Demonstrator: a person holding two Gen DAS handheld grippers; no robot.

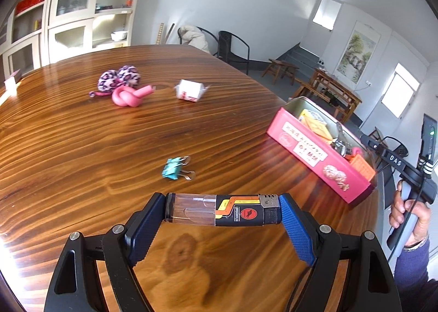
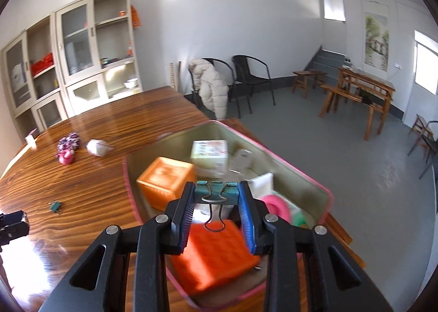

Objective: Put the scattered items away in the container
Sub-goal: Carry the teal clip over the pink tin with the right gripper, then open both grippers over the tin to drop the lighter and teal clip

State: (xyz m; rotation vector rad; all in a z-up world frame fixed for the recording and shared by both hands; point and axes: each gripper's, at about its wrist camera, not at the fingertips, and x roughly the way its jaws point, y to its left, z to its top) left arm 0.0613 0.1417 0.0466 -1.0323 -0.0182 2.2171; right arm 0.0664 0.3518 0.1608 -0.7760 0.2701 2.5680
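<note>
Table: polished wood table (image 1: 82,148) carries the clutter.
Left gripper (image 1: 223,209): jaws clamped endwise on a lighter (image 1: 223,209), lifted for carrying.
Right gripper (image 2: 216,194): jaws clamped on a teal binder clip (image 2: 216,193), above the pink tin (image 2: 303,172), likely for dropping.
Ahead of left jaws: second clip (image 1: 176,168); farther, pink knot (image 1: 128,96), leopard plush (image 1: 119,78), white packet (image 1: 190,90).

Glossy wood, matt metal

I see the surface (image 1: 82,148) varnished; the tin's (image 2: 273,153) inside dull; my lighter (image 1: 223,209) clear plastic.

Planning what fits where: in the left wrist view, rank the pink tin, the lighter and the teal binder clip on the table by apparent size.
1. Pink tin.
2. Lighter, though it sits nearest the camera, which inflates it.
3. Teal binder clip.
</note>
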